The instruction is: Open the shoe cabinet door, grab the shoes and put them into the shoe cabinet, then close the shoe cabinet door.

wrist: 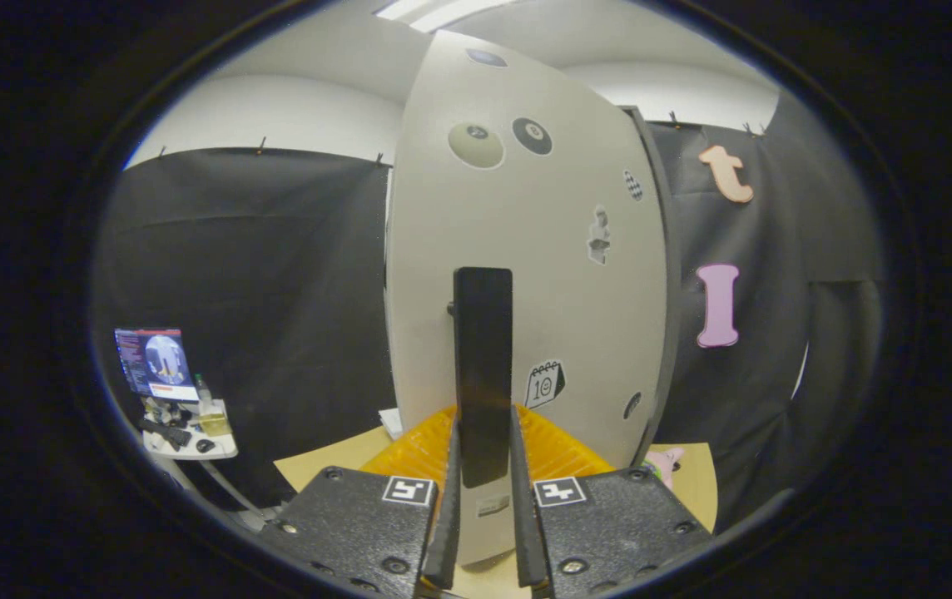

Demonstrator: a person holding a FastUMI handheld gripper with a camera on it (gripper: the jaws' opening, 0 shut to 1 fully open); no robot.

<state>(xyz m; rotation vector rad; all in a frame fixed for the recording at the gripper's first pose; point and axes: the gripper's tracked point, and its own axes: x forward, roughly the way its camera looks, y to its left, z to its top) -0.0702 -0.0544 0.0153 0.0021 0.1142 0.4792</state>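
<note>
Black and glossy, the handle (483,374) is seen in the gripper view as an upright bar, its long axis vertical, standing off the pale door (526,249) of the cabinet. Its lower end is flanked by the two fingers (452,499), one on each side, and the gripper (483,507) is judged to be closed on it, since no gap is seen between either finger and the bar (contact is read from the outline alone). The handle thus lies between the fingers and runs up beyond them; the door is directly ahead and seems swung somewhat, its darker edge (659,274) shown on the right. Whether it is being opened or closed cannot be told from this view. The coming move is judged to turn on this grip: the door would be swung about its hinge side, with the pull kept square to the upright bar so that the fingers do not slide along it.

Stickers (544,384) are scattered over the door. Below it an orange ribbed surface (555,453) is seen just ahead of the fingers, laid on tan board (334,462). Something pink (663,462) lies by the door's foot, too small to be identified; no shoes are made out. Black cloth is hung all round, and off to the left a small white table (193,445) with a screen (153,363) and bottles is set.
</note>
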